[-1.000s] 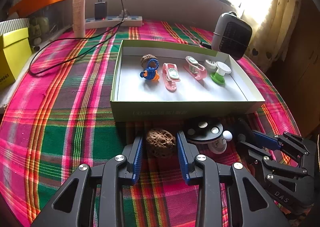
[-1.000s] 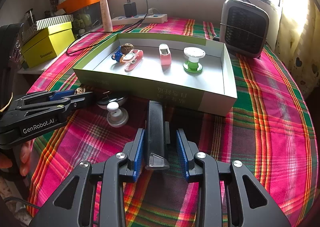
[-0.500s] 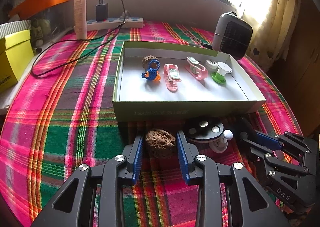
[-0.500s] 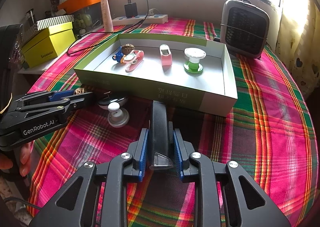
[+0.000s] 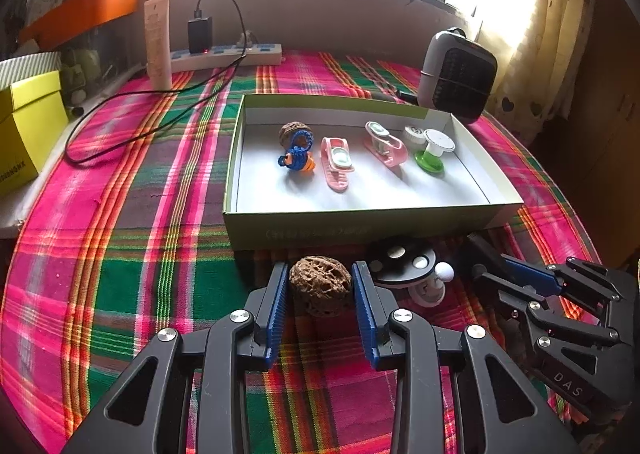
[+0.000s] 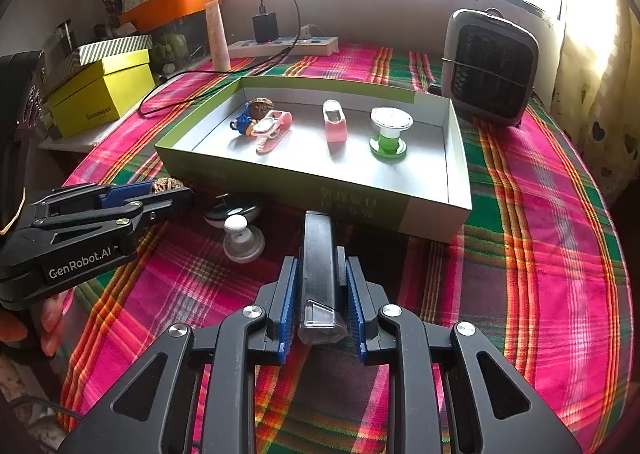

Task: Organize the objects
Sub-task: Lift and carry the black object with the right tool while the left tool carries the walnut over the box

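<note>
My left gripper is shut on a brown walnut, held just above the plaid cloth in front of the green box. From the right wrist view, the left gripper points toward the box's near left corner, the walnut showing behind its fingers. My right gripper is shut on a black bar-shaped object with a clear near end; its far end almost touches the box wall. Inside the box lie another walnut, a blue-orange knitted piece, two pink clips and a green-white spool.
A black disc and a white knob sit on the cloth between the two grippers. A grey heater stands behind the box on the right. A power strip with a cable and a yellow box are at the left.
The right gripper's jaws have closed onto the black bar. The left gripper still holds the walnut in the same place.
</note>
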`<state>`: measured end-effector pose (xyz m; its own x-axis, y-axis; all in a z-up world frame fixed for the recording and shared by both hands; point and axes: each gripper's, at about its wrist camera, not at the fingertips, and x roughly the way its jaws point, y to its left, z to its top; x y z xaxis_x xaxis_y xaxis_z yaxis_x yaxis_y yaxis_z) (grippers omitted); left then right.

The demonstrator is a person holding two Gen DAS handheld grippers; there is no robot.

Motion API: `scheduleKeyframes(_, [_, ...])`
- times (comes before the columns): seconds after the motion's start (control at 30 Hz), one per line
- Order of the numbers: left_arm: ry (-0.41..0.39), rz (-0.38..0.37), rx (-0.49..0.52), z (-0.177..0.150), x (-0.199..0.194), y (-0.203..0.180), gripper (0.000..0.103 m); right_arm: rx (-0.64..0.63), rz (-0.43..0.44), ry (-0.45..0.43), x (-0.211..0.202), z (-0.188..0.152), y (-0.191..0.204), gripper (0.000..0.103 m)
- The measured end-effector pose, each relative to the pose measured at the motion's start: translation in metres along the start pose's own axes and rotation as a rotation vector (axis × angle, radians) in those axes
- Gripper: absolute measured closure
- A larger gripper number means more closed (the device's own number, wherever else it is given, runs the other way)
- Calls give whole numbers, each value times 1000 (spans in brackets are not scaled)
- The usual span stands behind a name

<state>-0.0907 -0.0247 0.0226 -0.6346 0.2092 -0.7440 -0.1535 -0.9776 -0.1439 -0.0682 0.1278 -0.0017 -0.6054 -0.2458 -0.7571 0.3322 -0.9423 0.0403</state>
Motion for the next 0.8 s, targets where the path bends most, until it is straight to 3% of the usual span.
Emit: scheduleKeyframes(0.8, [-42,-28,19,16,-19,-9,73,9,33,-54,-17,18,-4,79])
